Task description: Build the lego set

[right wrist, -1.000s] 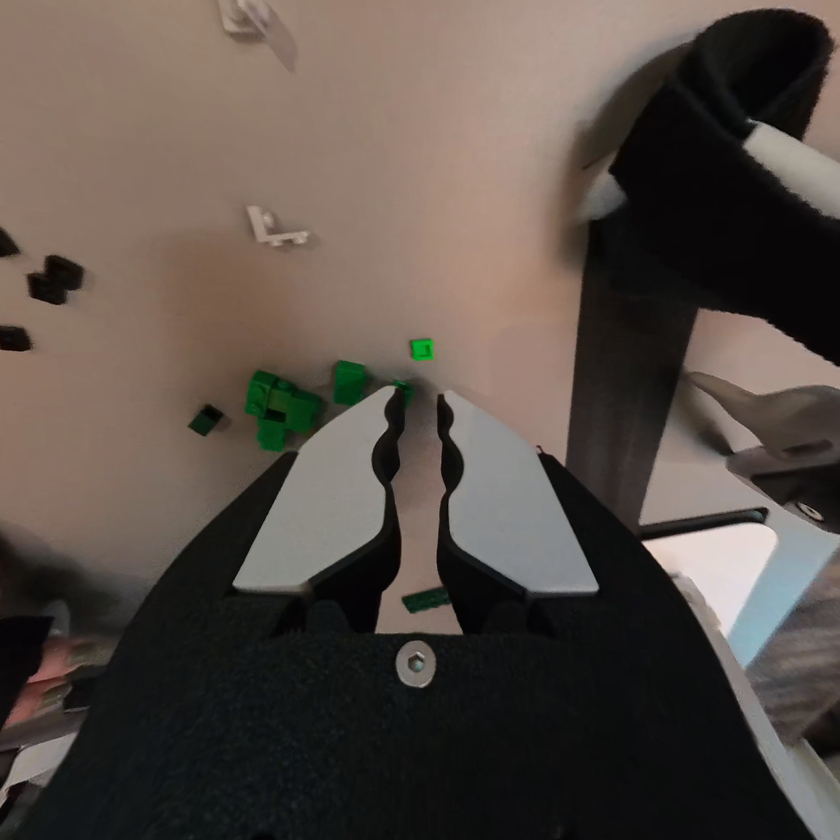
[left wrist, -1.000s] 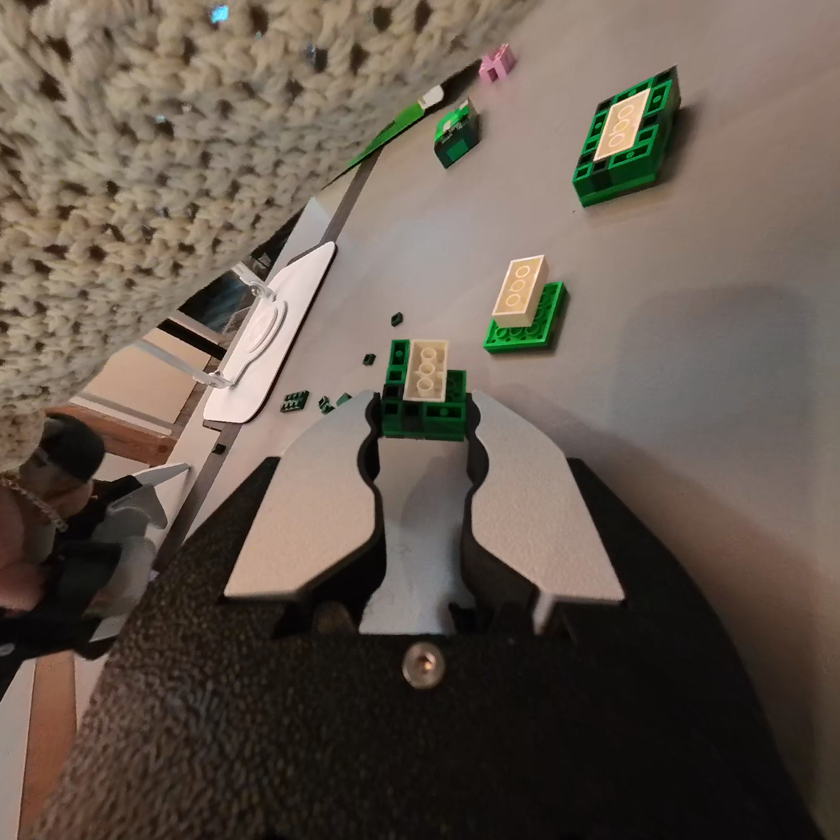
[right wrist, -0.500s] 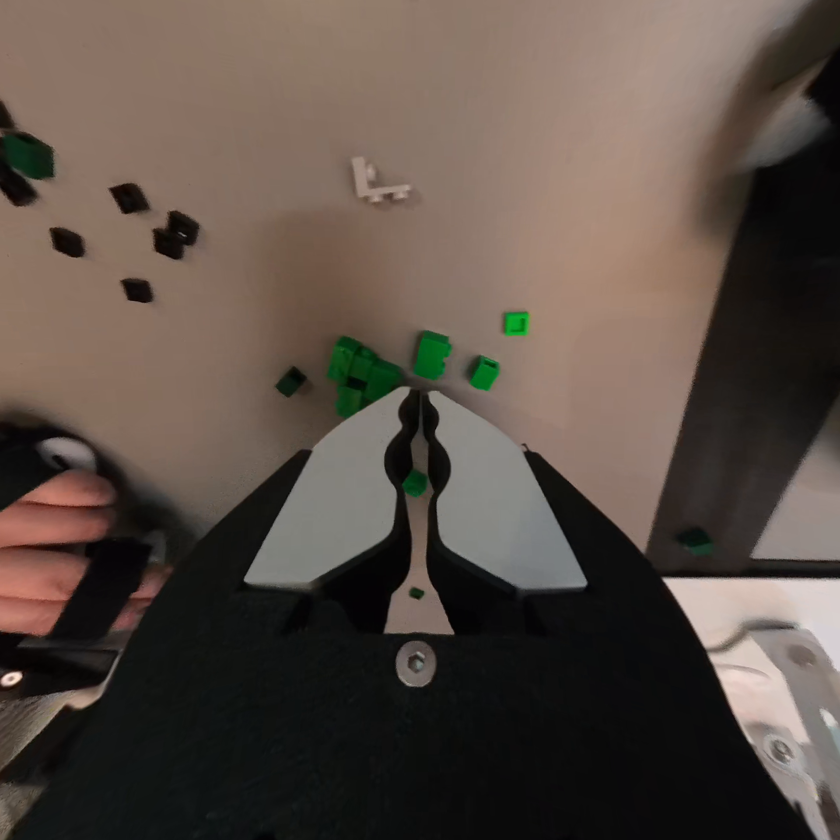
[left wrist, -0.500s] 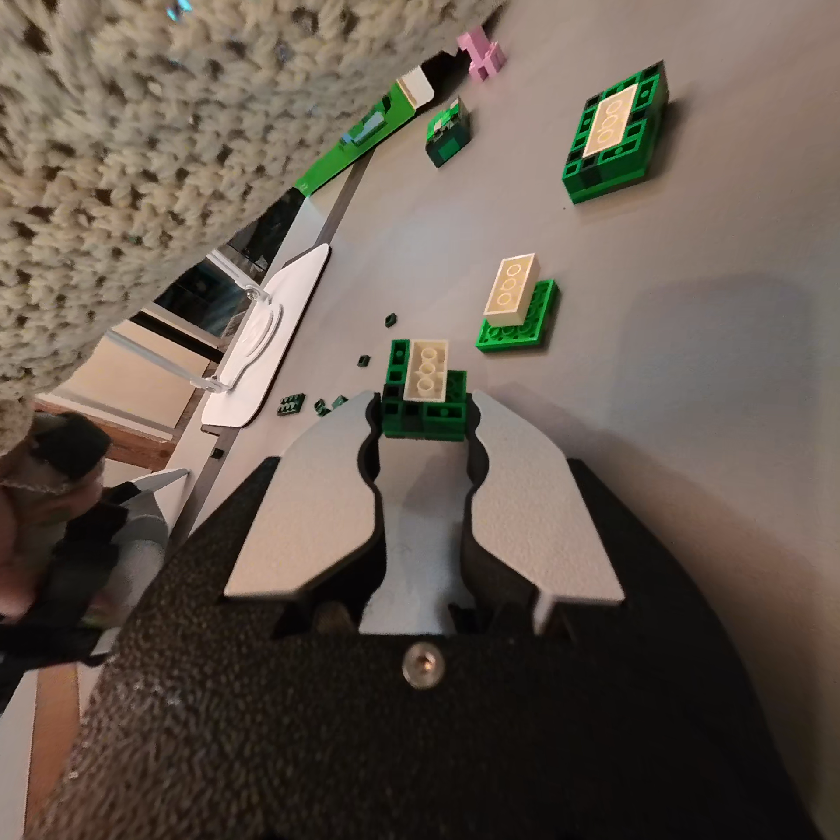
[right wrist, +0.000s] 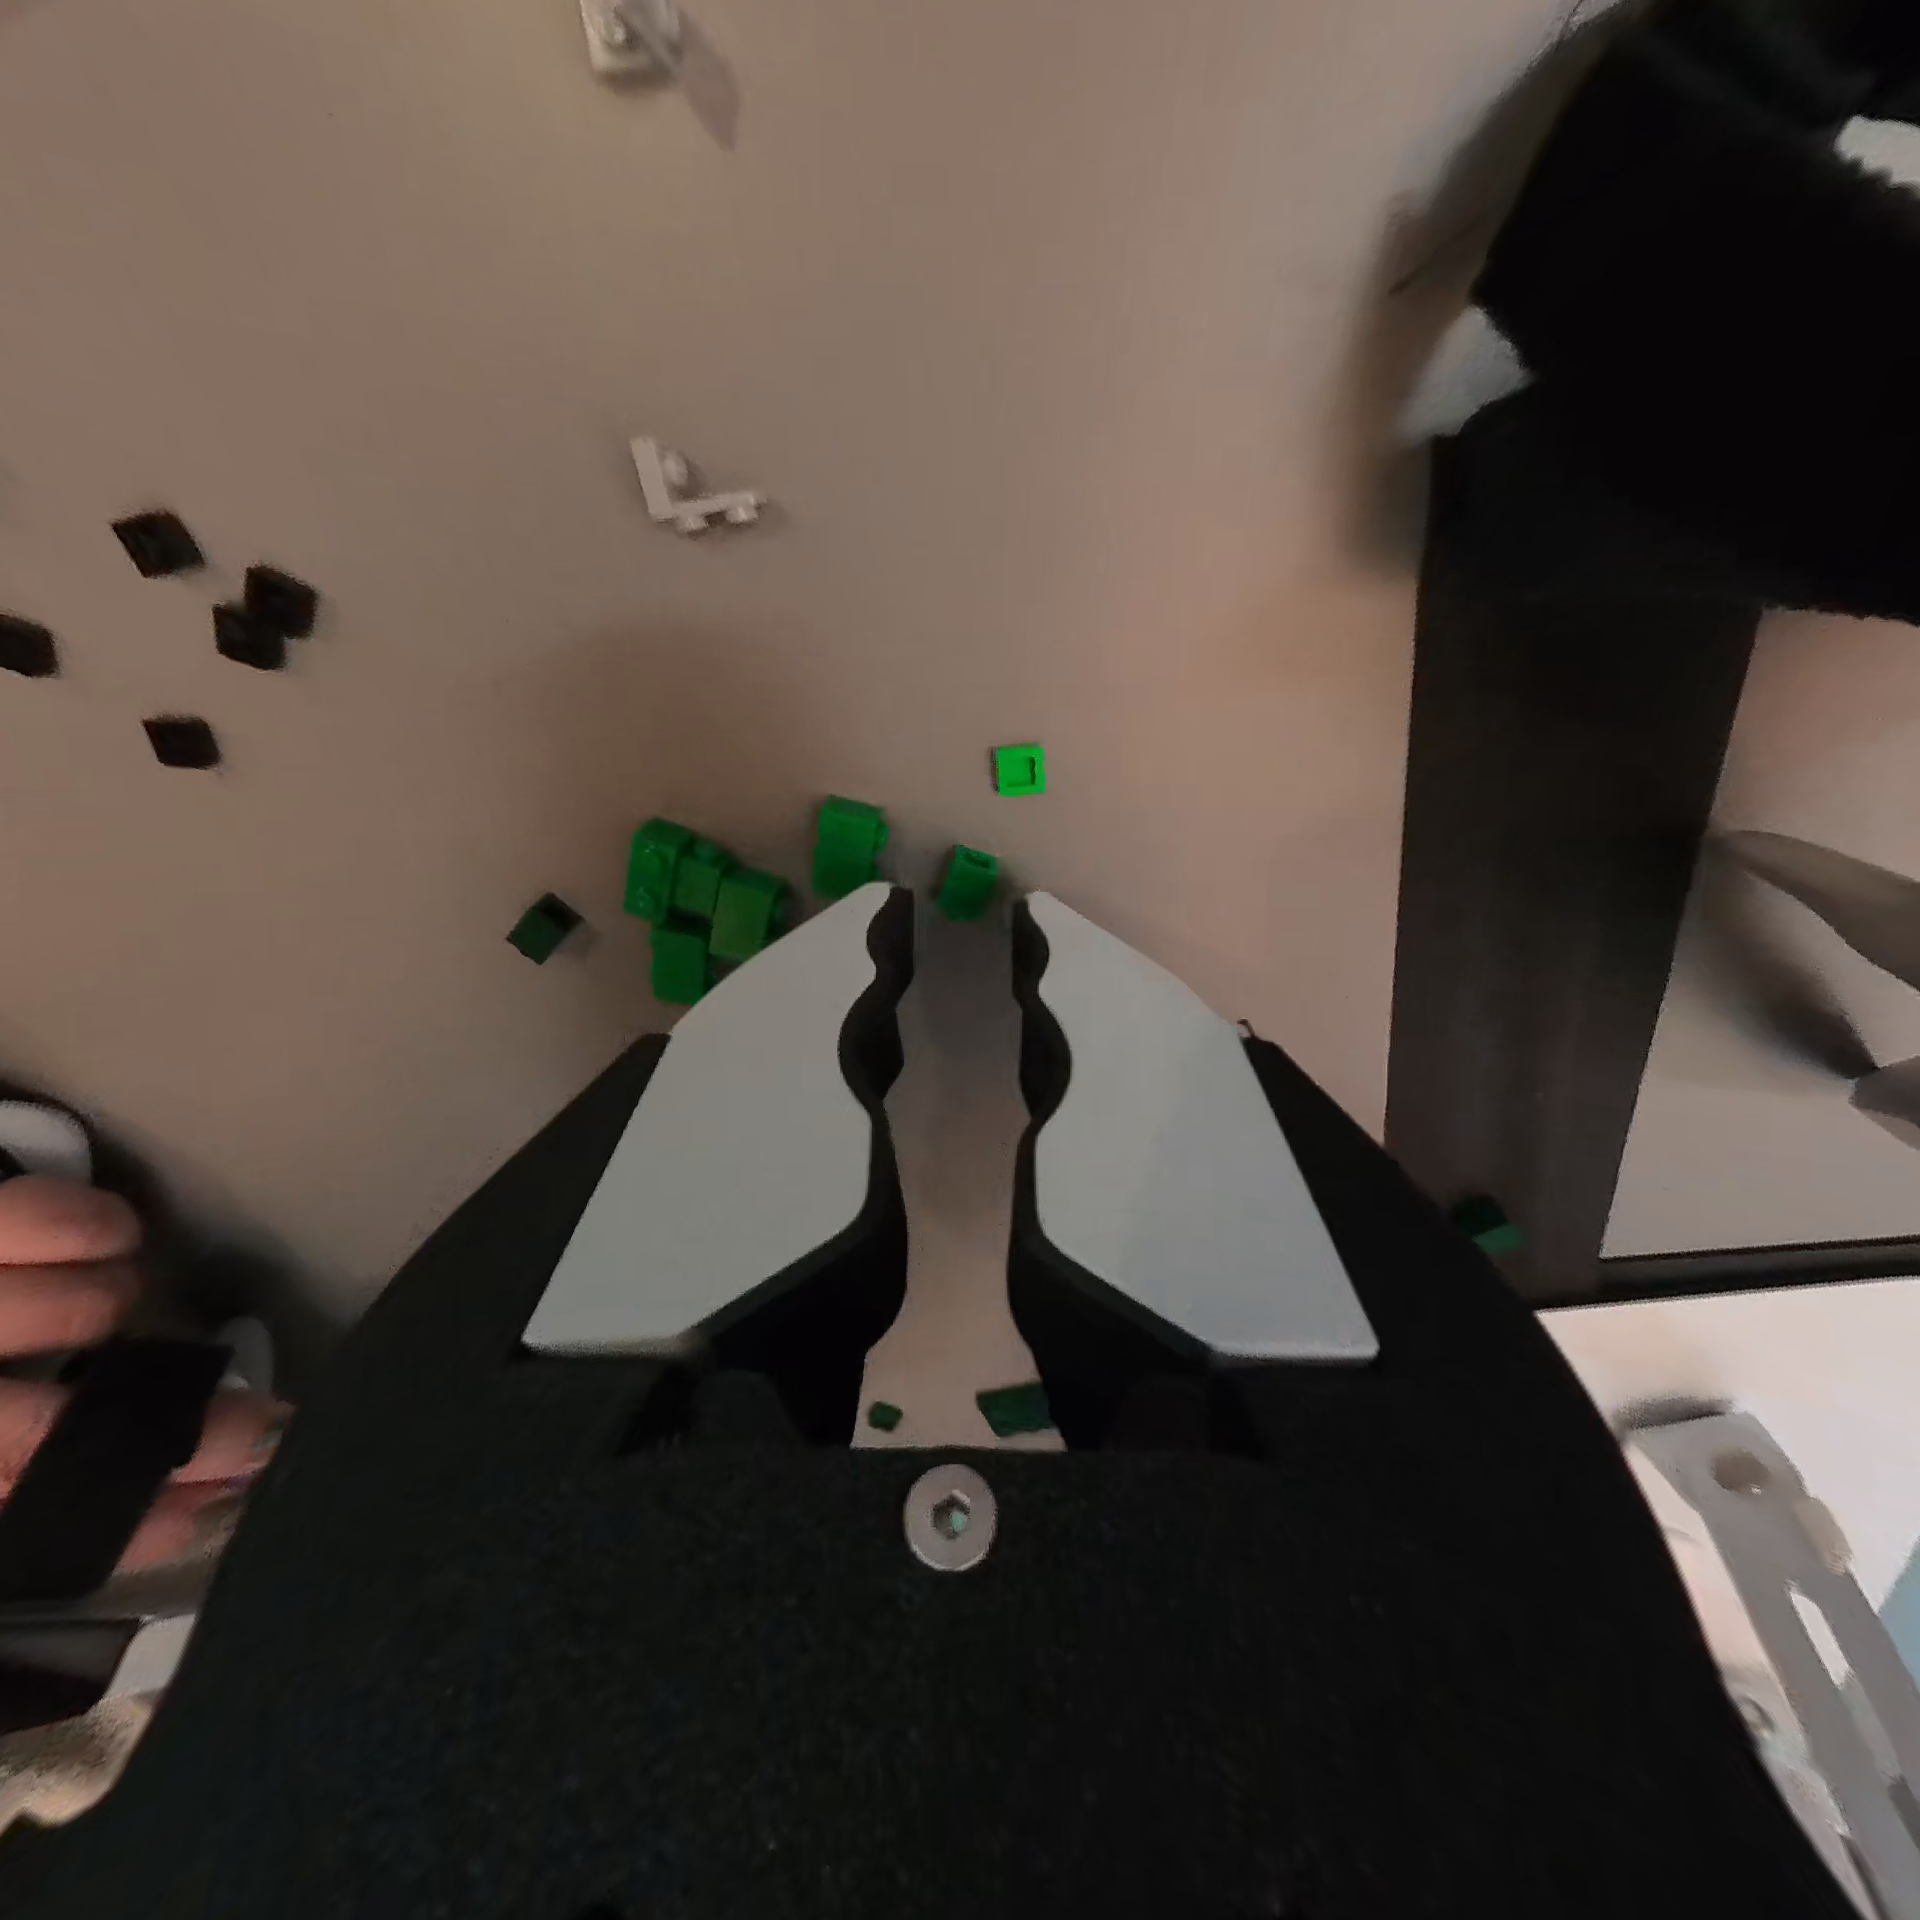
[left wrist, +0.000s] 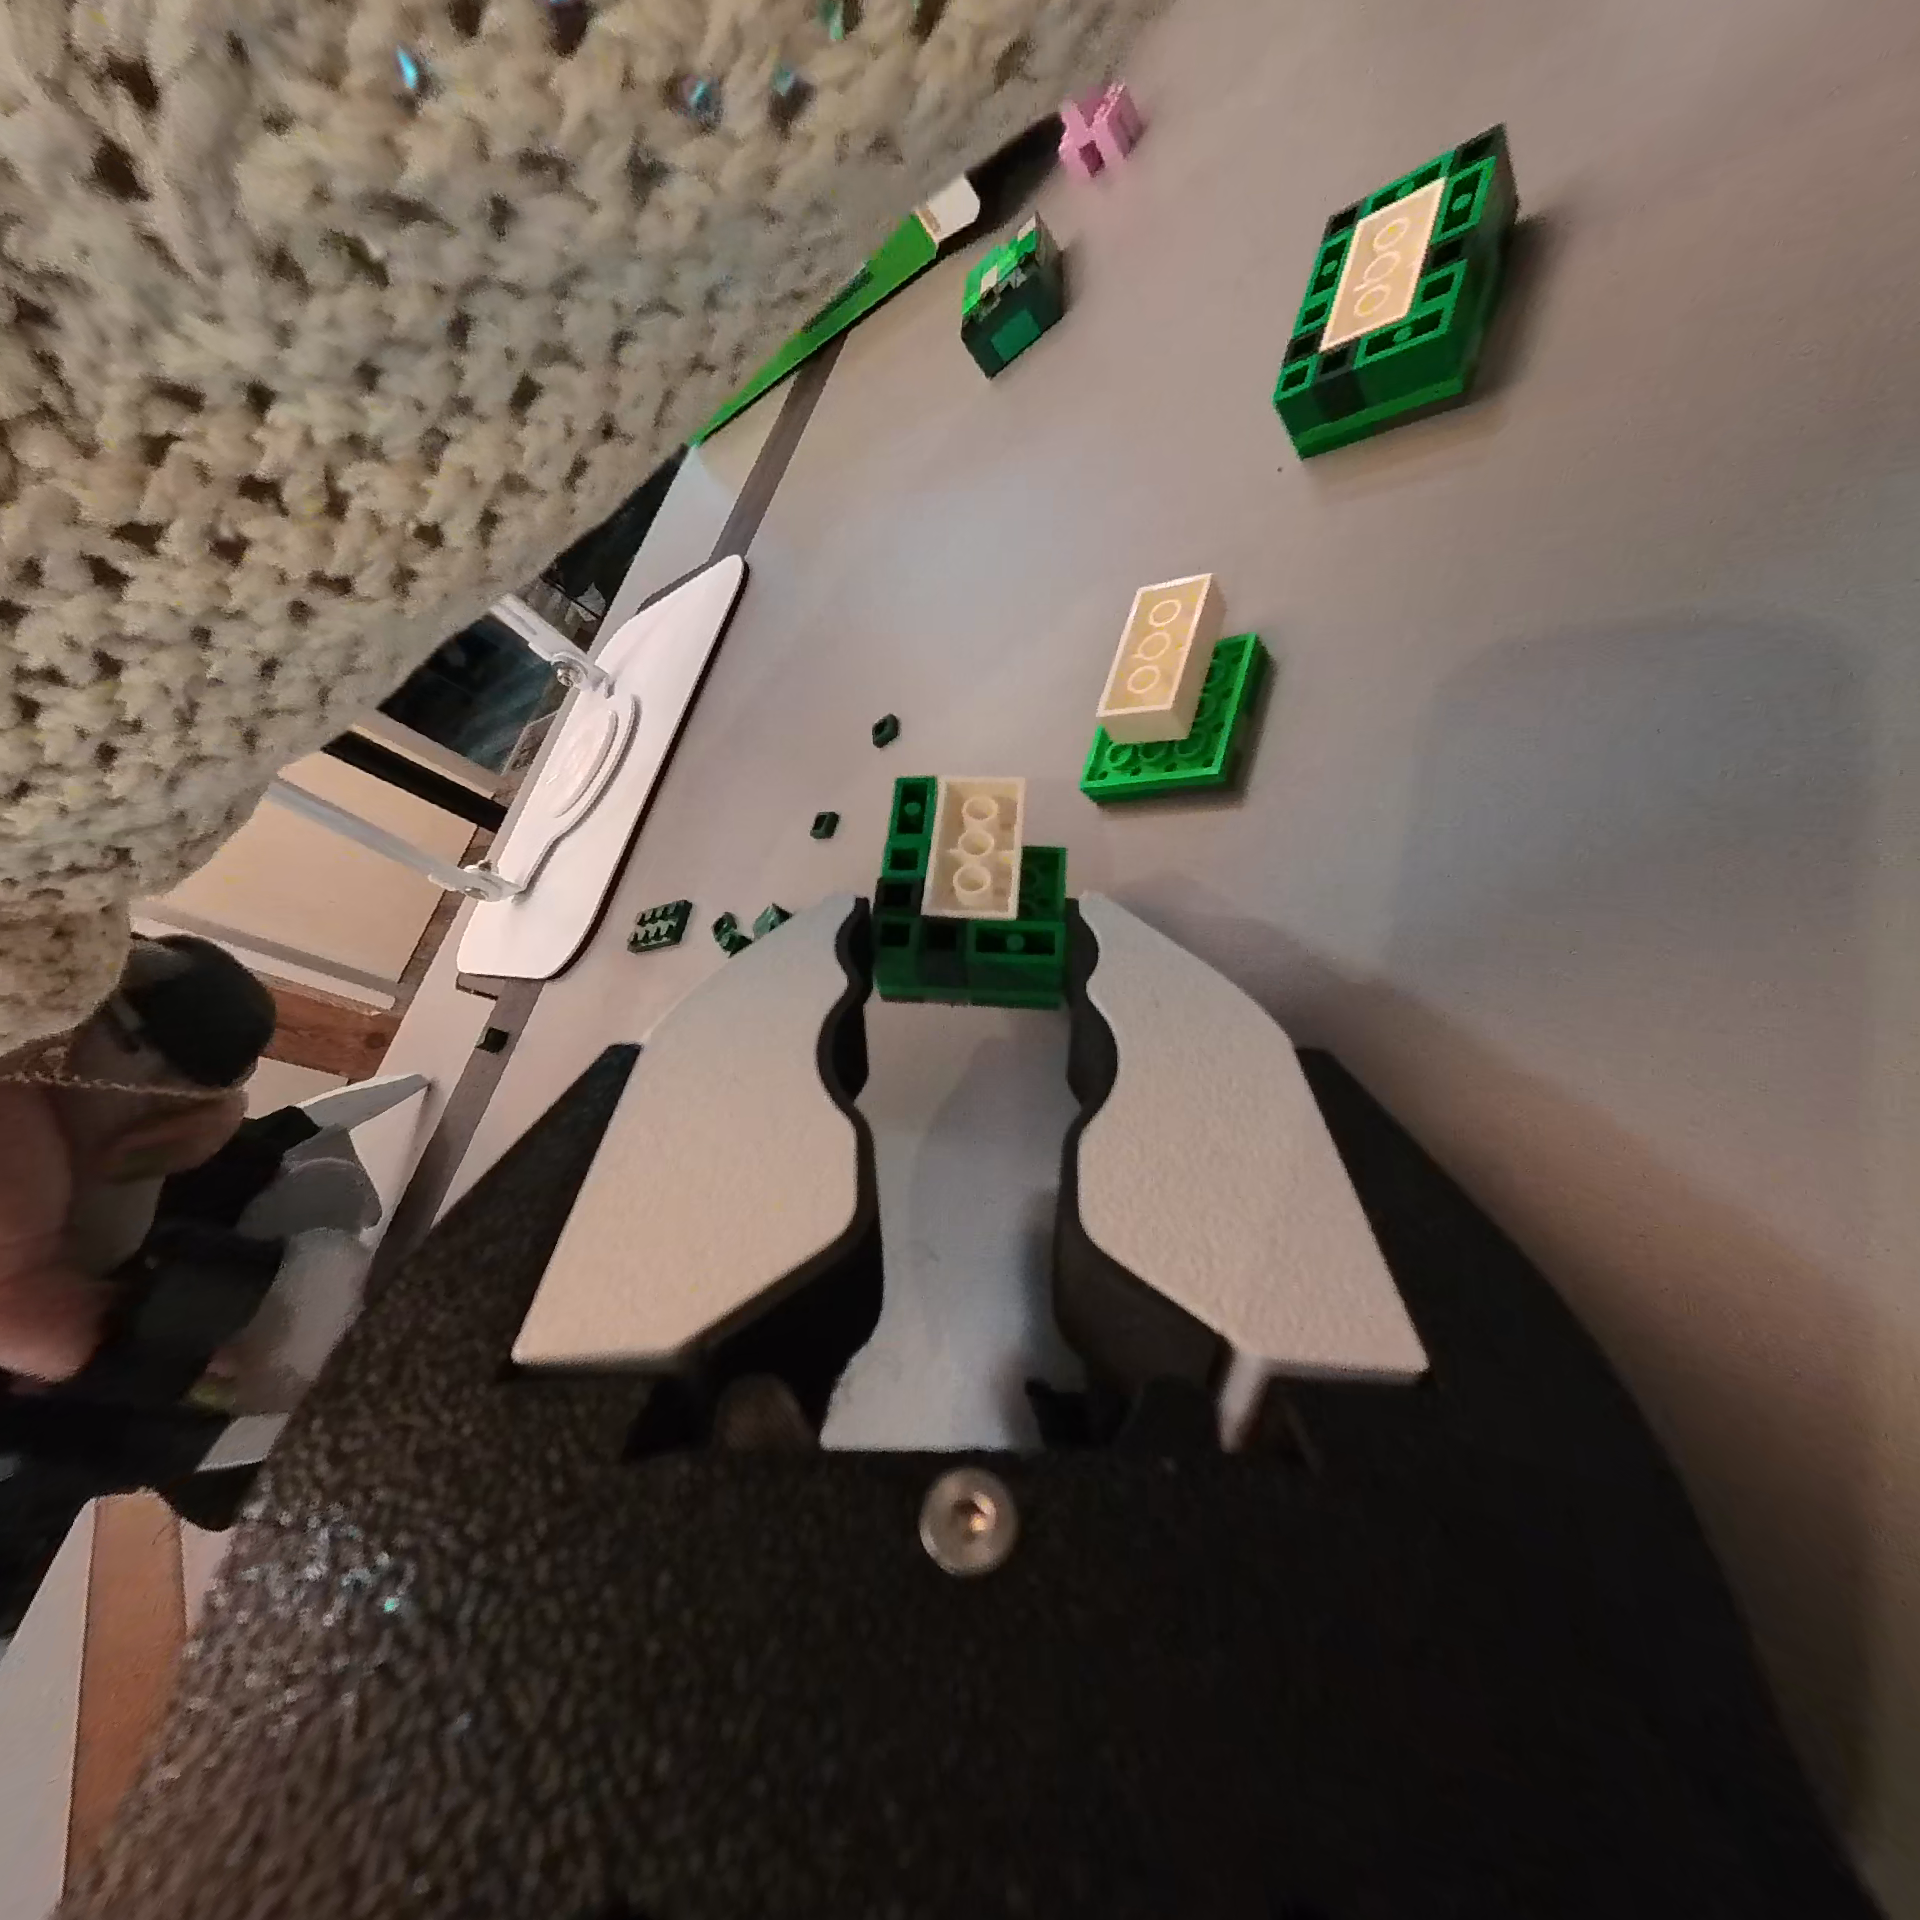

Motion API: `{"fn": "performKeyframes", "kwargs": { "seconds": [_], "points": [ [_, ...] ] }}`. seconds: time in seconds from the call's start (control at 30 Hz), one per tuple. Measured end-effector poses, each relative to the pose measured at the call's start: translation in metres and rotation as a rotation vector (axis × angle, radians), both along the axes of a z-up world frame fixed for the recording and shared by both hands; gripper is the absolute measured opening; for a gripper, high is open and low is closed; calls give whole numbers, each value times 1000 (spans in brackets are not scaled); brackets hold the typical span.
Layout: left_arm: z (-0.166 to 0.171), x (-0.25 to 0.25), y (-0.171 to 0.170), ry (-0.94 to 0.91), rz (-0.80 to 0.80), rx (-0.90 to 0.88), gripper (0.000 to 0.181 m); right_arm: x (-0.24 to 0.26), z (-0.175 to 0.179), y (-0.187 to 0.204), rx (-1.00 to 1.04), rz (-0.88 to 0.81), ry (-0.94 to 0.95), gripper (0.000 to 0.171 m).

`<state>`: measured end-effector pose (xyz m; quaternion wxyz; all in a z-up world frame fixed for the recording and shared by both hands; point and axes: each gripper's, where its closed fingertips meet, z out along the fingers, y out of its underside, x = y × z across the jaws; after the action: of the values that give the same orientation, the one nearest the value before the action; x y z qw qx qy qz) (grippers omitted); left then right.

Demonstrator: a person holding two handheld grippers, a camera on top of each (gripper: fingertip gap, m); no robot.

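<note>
Off-task clutter at the table's edge

Cream crocheted knit fabric (left wrist: 312, 364) overhangs a white rounded flat board (left wrist: 613, 790) on the grey tabletop (left wrist: 1558, 935).

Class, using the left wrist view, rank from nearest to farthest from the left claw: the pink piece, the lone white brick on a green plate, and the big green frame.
1. White brick on green plate, just ahead of the left claw.
2. Big green frame, farther right.
3. Pink piece, at the top.

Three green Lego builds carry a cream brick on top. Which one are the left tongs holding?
The nearest green build with a cream brick, clamped between the left tongs; the flat green plate build and the larger framed green build lie apart, farther off.
</note>
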<state>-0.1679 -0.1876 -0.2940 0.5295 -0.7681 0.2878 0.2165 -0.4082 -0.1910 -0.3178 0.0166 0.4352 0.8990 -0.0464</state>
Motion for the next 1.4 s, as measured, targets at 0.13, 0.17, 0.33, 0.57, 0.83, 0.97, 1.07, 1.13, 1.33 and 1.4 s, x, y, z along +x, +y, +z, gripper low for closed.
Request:
{"fn": "performKeyframes", "kwargs": {
  "seconds": [0.13,0.17,0.33,0.57,0.83,0.97,1.07,1.13,1.33,1.4],
  "points": [
    [-1,0,0,3,-1,-4,35,-3,-3,2,30,23,14,20],
    [-1,0,0,4,-2,-4,35,-3,-4,2,36,21,14,20],
    [0,1,0,3,-4,-2,35,-9,-4,4,44,17,49,8],
    [15,-2,-3,-131,-14,54,35,22,54,-20,-295,68,252,8],
    [42,-13,-8,-398,18,173,35,183,157,-11,-721,243,846,8],
    [43,-7,-7,-425,47,179,35,270,138,8,-707,200,880,8],
    [45,1,-8,-447,46,182,35,334,79,21,-544,169,685,8],
    [45,7,-9,-448,32,179,35,376,38,29,-383,174,523,8],
    [41,14,-8,-417,13,155,35,437,-7,49,-115,163,261,8],
    [40,15,-8,-414,11,148,35,441,-7,46,-141,139,223,8]
  ]
}}
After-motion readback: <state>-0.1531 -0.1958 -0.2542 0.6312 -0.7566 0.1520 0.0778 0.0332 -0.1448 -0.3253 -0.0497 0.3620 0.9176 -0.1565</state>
